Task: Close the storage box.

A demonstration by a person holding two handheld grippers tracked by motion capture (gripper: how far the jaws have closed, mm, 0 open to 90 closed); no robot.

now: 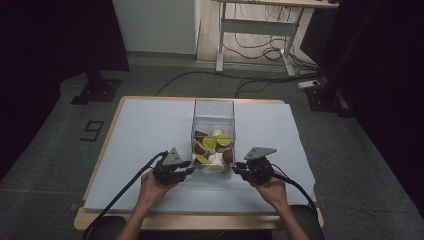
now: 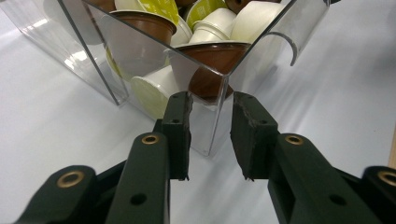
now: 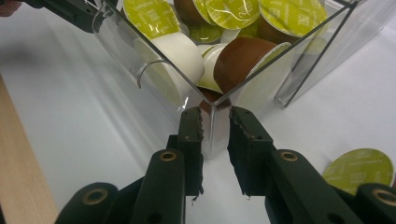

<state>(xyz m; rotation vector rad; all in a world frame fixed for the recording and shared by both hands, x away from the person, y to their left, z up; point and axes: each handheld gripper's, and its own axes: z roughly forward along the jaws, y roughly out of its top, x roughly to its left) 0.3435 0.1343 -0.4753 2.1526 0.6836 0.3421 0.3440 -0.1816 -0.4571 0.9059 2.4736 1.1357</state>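
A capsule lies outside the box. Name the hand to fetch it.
Right. The green-lidded capsule lies on the sheet right beside the right gripper, at a corner of the clear box; the left gripper sits at the other near corner.

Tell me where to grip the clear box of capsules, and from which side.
Grip the box at its two near vertical corners, coming in level from the near side. Its walls are flat and slick, but each corner edge juts out where jaws can straddle it. The left gripper already straddles one corner and the right gripper the other; whether the pads press cannot be told. It is full of capsules, so probably heavy.
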